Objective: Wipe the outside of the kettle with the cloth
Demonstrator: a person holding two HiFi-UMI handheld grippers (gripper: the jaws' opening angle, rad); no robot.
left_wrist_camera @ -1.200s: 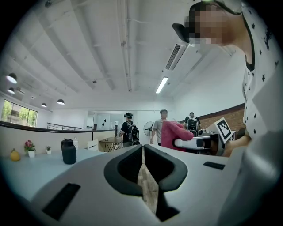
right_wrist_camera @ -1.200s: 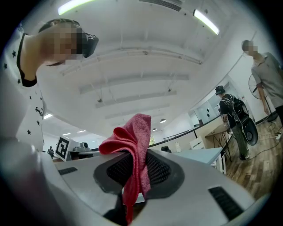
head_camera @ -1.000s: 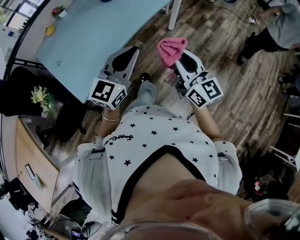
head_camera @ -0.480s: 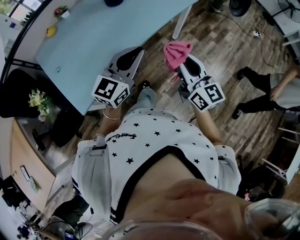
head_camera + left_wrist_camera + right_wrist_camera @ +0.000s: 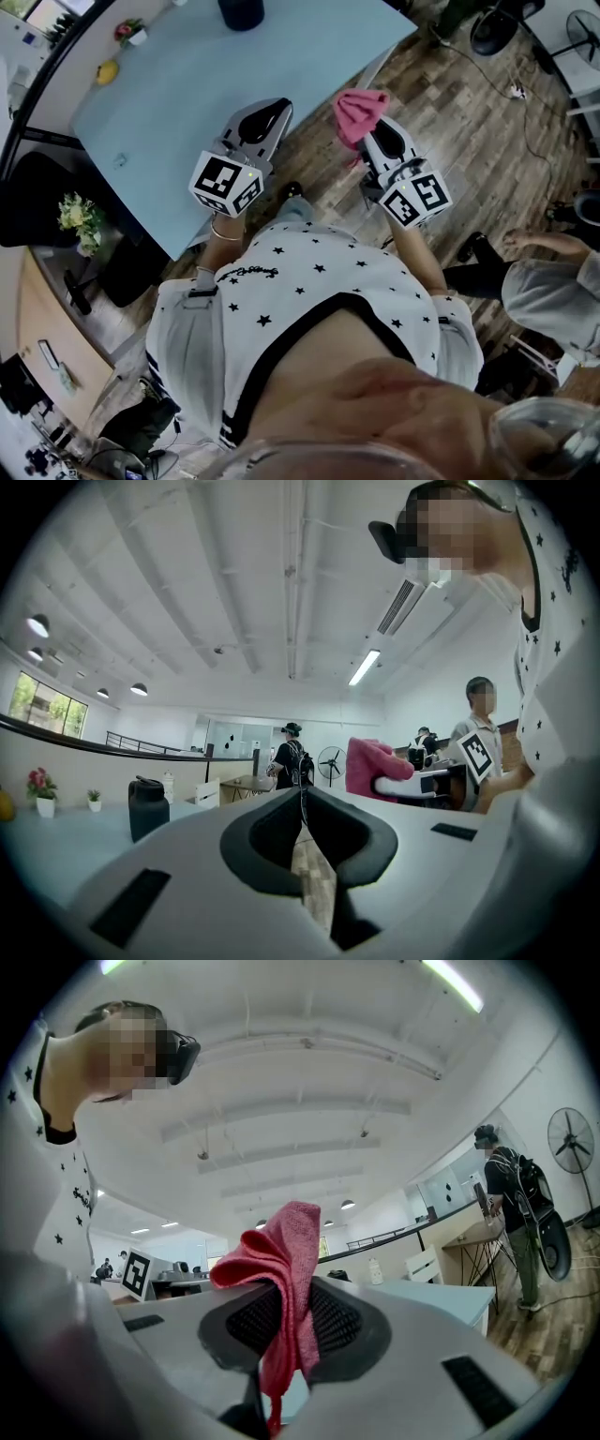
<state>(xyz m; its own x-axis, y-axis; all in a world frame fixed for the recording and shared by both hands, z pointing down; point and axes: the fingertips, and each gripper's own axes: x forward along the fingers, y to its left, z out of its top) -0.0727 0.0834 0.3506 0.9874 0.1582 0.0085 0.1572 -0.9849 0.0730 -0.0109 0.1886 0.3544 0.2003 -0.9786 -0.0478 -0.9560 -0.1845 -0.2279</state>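
Observation:
A dark kettle [image 5: 242, 11] stands on the far part of the light-blue table [image 5: 178, 103]; in the left gripper view the kettle [image 5: 147, 808] is at the left, well away from the jaws. My left gripper [image 5: 266, 108] is over the table's near edge, its jaws shut with nothing between them [image 5: 302, 799]. My right gripper [image 5: 369, 129] is beyond the table's right side, over the wooden floor, and is shut on a pink cloth [image 5: 358, 111]. The cloth [image 5: 284, 1269] bunches above the jaws and hangs down between them. The cloth [image 5: 368, 767] also shows in the left gripper view.
A yellow object [image 5: 108, 68] and a small flower pot [image 5: 131, 33] sit at the table's far left. A bunch of flowers [image 5: 73, 212] stands lower left. A person [image 5: 553, 295] is on the floor to the right, a chair [image 5: 497, 28] at upper right.
Both grippers have moved forward toward the table, the cloth still held. The kettle has come into view at the top. The person on the right has shifted down the view.

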